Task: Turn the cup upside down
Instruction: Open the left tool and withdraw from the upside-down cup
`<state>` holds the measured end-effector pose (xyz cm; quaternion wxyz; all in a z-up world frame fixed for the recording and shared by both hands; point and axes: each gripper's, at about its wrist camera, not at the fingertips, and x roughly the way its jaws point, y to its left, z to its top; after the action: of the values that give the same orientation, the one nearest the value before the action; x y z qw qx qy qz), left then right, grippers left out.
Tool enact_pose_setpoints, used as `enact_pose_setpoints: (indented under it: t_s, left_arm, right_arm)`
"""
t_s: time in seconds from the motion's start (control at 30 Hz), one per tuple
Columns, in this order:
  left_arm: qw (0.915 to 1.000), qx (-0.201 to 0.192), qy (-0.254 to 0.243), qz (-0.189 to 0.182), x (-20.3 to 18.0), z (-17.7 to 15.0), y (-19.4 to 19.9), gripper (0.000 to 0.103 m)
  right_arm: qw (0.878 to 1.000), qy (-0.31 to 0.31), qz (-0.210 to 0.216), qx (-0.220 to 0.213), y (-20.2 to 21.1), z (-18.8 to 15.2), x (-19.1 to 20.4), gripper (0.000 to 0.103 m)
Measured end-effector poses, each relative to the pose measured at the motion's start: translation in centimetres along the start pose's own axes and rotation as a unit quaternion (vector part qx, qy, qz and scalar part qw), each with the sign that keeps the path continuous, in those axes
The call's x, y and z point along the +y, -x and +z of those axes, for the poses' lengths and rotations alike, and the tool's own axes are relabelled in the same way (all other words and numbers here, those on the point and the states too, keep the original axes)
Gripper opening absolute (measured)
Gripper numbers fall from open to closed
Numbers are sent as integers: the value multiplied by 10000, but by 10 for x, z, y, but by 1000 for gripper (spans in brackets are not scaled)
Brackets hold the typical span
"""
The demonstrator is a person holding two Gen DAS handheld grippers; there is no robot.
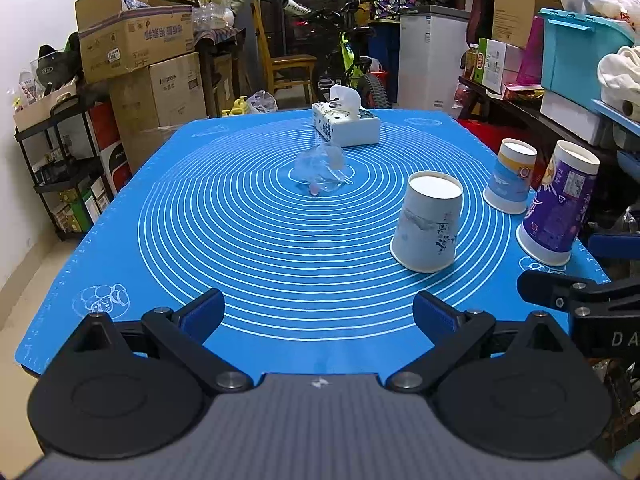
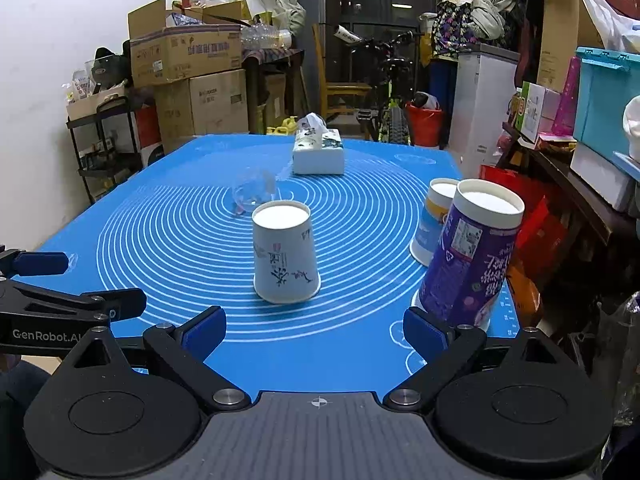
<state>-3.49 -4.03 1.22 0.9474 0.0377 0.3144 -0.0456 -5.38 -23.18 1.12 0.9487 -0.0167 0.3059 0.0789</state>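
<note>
Standing mouth-down right of centre in both wrist views, the white paper cup (image 1: 427,222) (image 2: 285,254) has its long axis upright, its closed base facing up and its wider rolled rim flat on the blue mat (image 1: 256,240) (image 2: 180,248). Ink-style black and red markings run down its side. To its right, toward the frame's right edge, stand two more inverted paper cups, well apart from it: a blue-and-orange cup (image 1: 510,176) (image 2: 430,220) farther back and a taller purple cup (image 1: 558,204) (image 2: 470,256) nearer the camera. A crumpled clear plastic cup (image 1: 320,170) (image 2: 252,192) lies on its side near the middle of the mat's white concentric rings, and behind it, toward the upper centre, sits a white tissue box (image 1: 346,124) (image 2: 319,156) with a tissue sticking up. Nothing stands between either gripper and the white cup. The left gripper (image 1: 318,316) hovers at the near edge of the tabletop, jaws spread wide and empty, their pads blue. The right gripper (image 2: 316,328) is likewise spread wide and empty, its right pad just in front of the purple cup's rim. Cardboard boxes (image 1: 136,44) (image 2: 186,56) are stacked at upper left.
</note>
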Motion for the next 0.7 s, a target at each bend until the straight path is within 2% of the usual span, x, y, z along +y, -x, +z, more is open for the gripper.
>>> enact_pose_setpoints:
  t_s: [0.7]
  left_arm:
    - [9999,22,-21,-109,-4,-5,3,99]
  right_arm:
    - [10000,19,6,82,3,-5,0,95]
